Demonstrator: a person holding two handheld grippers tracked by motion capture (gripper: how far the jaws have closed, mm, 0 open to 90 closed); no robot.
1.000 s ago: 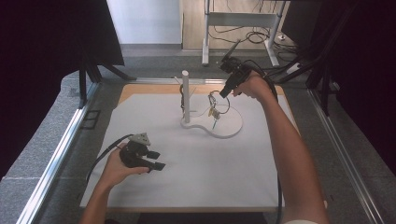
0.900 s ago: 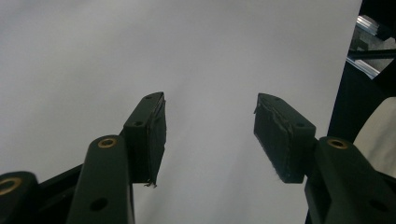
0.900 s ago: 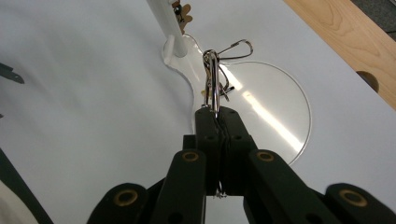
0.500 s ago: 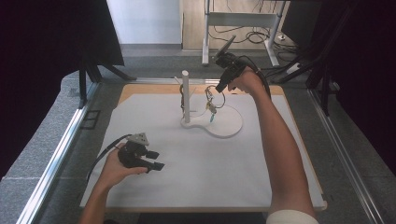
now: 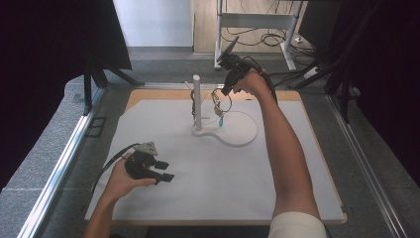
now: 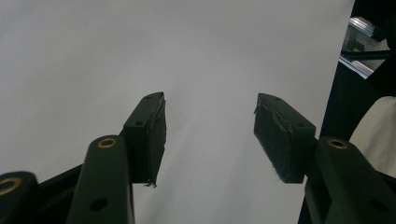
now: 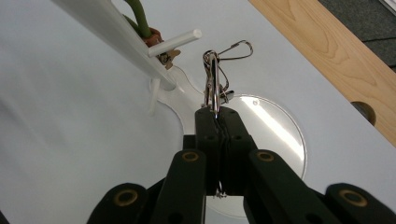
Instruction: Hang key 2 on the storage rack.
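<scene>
1. Key ring (image 7: 215,74): thin, shiny silver metal wire.
2. Stand (image 5: 197,104): smooth white plastic post; its round base (image 7: 280,135) is glossy.
3. Bench cover (image 5: 163,124): matt white sheet over a pale wood edge (image 7: 327,51).
4. Jaws: matt black plastic, with rough worn pads (image 6: 273,135).

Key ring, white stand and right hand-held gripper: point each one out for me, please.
Key ring (image 7: 212,77), right gripper view, on the metal loop above the jaws.
White stand (image 5: 197,94), high view, on the upright post.
Right hand-held gripper (image 7: 216,114), right gripper view, where the shut tips pinch the ring.
</scene>
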